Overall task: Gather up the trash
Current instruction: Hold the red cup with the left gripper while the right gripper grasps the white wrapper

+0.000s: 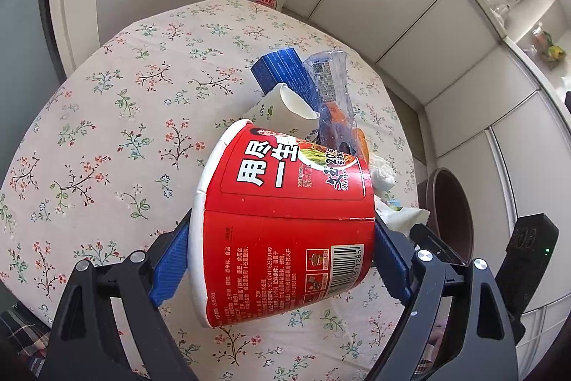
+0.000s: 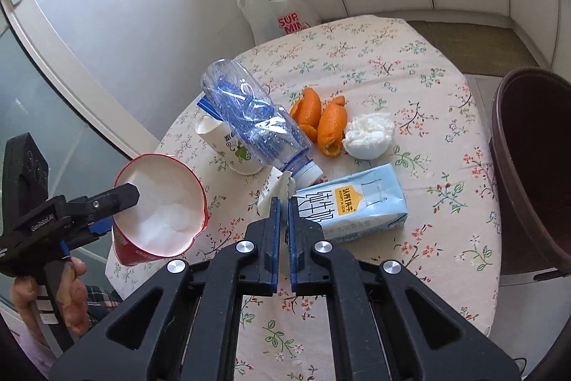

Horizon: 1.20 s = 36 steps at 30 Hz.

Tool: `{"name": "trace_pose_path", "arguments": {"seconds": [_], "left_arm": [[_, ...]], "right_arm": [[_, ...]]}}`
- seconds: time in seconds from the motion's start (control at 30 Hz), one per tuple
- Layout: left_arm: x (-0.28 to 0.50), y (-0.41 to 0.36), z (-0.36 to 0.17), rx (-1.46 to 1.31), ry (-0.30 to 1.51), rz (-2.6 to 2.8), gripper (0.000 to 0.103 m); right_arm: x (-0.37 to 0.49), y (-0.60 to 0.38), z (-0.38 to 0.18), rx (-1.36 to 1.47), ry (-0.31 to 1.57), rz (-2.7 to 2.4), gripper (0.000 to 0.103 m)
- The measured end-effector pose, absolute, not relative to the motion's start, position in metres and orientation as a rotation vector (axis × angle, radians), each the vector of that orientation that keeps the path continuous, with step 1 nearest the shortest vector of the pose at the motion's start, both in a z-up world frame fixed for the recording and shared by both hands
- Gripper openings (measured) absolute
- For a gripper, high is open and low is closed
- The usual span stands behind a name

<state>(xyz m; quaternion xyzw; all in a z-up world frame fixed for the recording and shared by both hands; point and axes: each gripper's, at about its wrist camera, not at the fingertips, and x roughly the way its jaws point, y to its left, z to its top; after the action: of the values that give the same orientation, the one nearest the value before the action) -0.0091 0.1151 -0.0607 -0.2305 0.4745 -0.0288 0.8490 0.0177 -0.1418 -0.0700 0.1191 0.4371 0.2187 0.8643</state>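
Right gripper (image 2: 282,202): jaws pressed together, pinching a small white wrapper scrap (image 2: 273,193), tilted down over the table (image 2: 446,291); likely lifting it for the brown bin (image 2: 528,166) at the table's right edge.
Left gripper (image 1: 282,256): spread wide, clamped on red noodle cup (image 1: 285,216), held tipped, prob. as a catch-all; person's hand on the handle.
Beyond, on table: milk carton (image 2: 357,206), bottle (image 2: 255,120), paper cup (image 2: 228,145), orange peel (image 2: 321,120), tissue wad (image 2: 369,136).
Far: plastic bag (image 2: 274,9).

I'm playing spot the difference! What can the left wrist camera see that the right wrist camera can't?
Only the left view: the barcode side of the red noodle cup, held in the left tongs.
Only the right view: the cup's white inside, the blue milk carton and the right tongs pinching a white scrap.
Both: plastic bottle, paper cup, brown bin.
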Motion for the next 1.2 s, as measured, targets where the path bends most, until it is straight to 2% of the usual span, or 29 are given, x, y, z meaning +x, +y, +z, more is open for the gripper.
{"name": "trace_pose_path", "arguments": {"seconds": [0.37, 0.53, 0.57, 0.6, 0.63, 0.67, 0.73, 0.83, 0.97, 1.03, 1.07, 1.1, 1.13, 1.2], "left_arm": [[-0.006, 0.091, -0.045, -0.475, 0.965, -0.115, 0.086], [-0.003, 0.082, -0.046, -0.461, 0.969, -0.128, 0.086], [-0.003, 0.082, -0.047, -0.462, 0.975, -0.129, 0.086], [-0.003, 0.082, -0.049, -0.464, 0.98, -0.13, 0.086], [-0.002, 0.083, -0.05, -0.464, 0.985, -0.131, 0.086], [-0.002, 0.084, -0.052, -0.463, 0.988, -0.131, 0.086], [-0.001, 0.086, -0.054, -0.469, 0.995, -0.131, 0.086], [0.0, 0.088, -0.057, -0.485, 1.005, -0.138, 0.086], [-0.002, 0.088, -0.058, -0.483, 1.009, -0.149, 0.086], [-0.002, 0.091, -0.059, -0.484, 1.008, -0.145, 0.086], [-0.002, 0.093, -0.06, -0.487, 1.009, -0.141, 0.086], [-0.002, 0.095, -0.061, -0.492, 1.01, -0.137, 0.086], [-0.002, 0.098, -0.061, -0.499, 1.012, -0.133, 0.086], [-0.003, 0.102, -0.062, -0.509, 1.014, -0.128, 0.086]], "right_arm": [[0.005, -0.173, -0.031, 0.258, 0.775, 0.411, 0.001], [0.007, -0.184, -0.038, 0.289, 0.848, 0.386, 0.005], [0.011, -0.188, -0.046, 0.313, 0.896, 0.375, 0.015], [0.013, -0.194, -0.057, 0.341, 0.955, 0.363, 0.053], [0.015, -0.199, -0.068, 0.365, 1.002, 0.335, 0.069], [0.015, -0.203, -0.08, 0.385, 1.049, 0.306, 0.076], [0.017, -0.204, -0.102, 0.385, 1.129, 0.311, 0.075], [0.015, -0.194, -0.121, 0.334, 1.151, 0.311, 0.075], [0.018, -0.186, -0.131, 0.308, 1.097, 0.289, 0.087], [0.024, -0.186, -0.138, 0.333, 1.094, 0.292, 0.087], [0.027, -0.187, -0.141, 0.351, 1.099, 0.296, 0.081], [0.03, -0.187, -0.144, 0.359, 1.095, 0.306, 0.059], [0.031, -0.186, -0.145, 0.361, 1.093, 0.331, 0.056], [0.03, -0.185, -0.139, 0.371, 1.075, 0.347, 0.04]]}}
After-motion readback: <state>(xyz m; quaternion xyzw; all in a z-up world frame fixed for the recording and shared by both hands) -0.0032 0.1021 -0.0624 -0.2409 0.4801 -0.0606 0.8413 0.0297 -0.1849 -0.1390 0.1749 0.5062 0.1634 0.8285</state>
